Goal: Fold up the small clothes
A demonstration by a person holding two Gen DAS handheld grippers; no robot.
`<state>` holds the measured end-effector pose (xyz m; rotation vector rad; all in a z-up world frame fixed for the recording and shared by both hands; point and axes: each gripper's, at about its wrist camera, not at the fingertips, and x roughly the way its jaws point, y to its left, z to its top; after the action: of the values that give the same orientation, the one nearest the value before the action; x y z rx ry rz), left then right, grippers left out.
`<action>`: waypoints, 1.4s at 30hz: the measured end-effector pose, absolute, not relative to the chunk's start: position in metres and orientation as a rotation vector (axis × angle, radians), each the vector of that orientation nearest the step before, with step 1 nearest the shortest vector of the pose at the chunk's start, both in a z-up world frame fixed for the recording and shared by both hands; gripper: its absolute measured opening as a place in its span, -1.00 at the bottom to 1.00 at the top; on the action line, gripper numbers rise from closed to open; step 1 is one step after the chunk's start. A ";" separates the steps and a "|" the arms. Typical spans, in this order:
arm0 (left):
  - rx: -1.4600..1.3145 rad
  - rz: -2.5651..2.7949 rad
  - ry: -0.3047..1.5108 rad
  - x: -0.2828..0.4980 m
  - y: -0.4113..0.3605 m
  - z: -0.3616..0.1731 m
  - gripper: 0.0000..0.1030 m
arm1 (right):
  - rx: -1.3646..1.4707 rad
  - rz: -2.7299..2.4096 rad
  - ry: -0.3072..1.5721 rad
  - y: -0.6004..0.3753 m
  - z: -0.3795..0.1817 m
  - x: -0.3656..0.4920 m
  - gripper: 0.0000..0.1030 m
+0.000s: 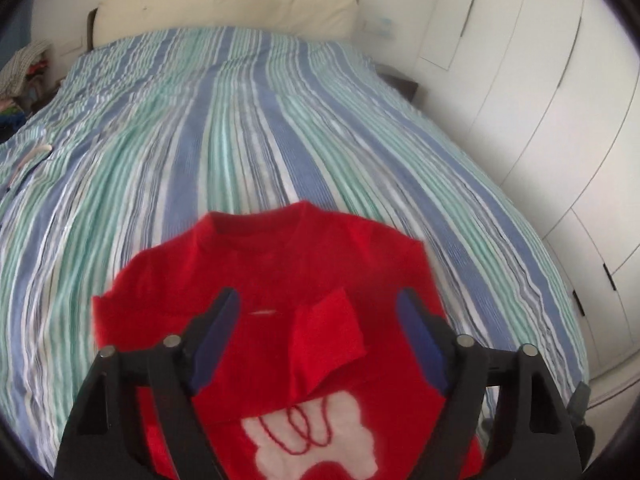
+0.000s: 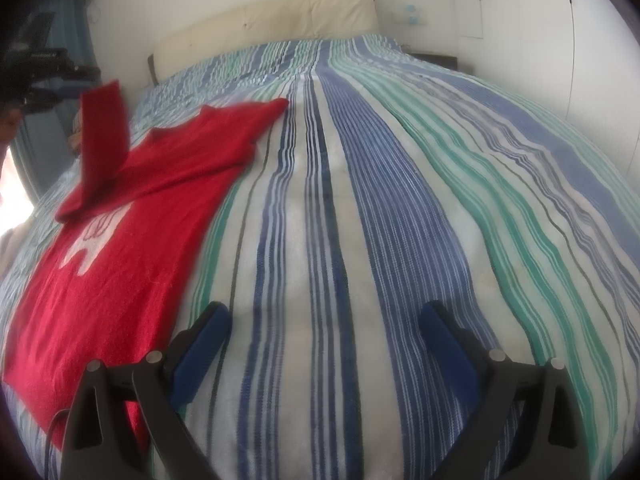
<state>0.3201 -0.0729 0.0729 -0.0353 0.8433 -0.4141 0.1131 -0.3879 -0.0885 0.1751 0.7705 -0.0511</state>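
A small red sweater (image 1: 320,272) with a white figure on its chest lies flat on the striped bed. One sleeve (image 1: 326,344) is folded in over the chest. My left gripper (image 1: 320,304) is open, hovering above the sweater's chest, nothing between its blue pads. In the right wrist view the sweater (image 2: 120,248) lies at the left, its sleeve (image 2: 102,140) standing up in the air and blurred. The left gripper (image 2: 36,64) shows there at the far left, above the sleeve. My right gripper (image 2: 324,316) is open and empty over bare bedspread, right of the sweater.
The bed (image 1: 280,140) has a blue, green and white striped cover and a cream headboard (image 1: 224,8). White wardrobe doors (image 1: 540,80) line the right side. A pile of clothes (image 1: 24,76) sits at the far left beside the bed.
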 end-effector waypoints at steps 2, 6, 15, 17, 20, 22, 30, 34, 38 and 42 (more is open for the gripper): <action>-0.056 -0.363 0.854 0.323 -0.053 0.066 0.71 | 0.176 -0.050 0.770 -0.389 -0.088 0.113 0.86; -0.035 -0.143 0.887 0.327 -0.002 0.044 0.71 | 0.175 -0.047 0.775 -0.389 -0.088 0.114 0.88; 0.158 0.162 1.042 0.313 0.072 -0.072 0.85 | 0.152 -0.057 0.785 -0.383 -0.088 0.118 0.90; 0.095 0.135 1.034 0.301 0.078 -0.056 0.83 | 0.152 -0.057 0.782 -0.384 -0.088 0.118 0.90; 0.025 0.076 0.976 0.272 0.085 -0.031 0.84 | 0.154 -0.056 0.781 -0.384 -0.088 0.118 0.90; -0.003 0.064 0.963 0.248 0.093 -0.025 0.87 | 0.153 -0.056 0.782 -0.384 -0.088 0.118 0.90; -0.082 0.088 0.988 0.183 0.120 -0.069 0.87 | 0.152 -0.057 0.783 -0.383 -0.088 0.117 0.91; -0.062 0.116 0.989 0.182 0.121 -0.078 0.87 | 0.139 -0.037 0.819 -0.384 -0.073 0.123 0.82; -0.106 0.121 0.963 0.192 0.124 -0.074 0.87 | 0.092 0.041 0.761 -0.367 -0.006 0.140 0.70; -0.149 0.149 0.961 0.198 0.128 -0.077 0.87 | 0.244 0.259 0.815 -0.336 0.040 0.202 0.57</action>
<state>0.1983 0.1282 -0.0773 -0.1495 0.9607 0.1492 0.2024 -0.3362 0.0400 0.2442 0.8149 0.2593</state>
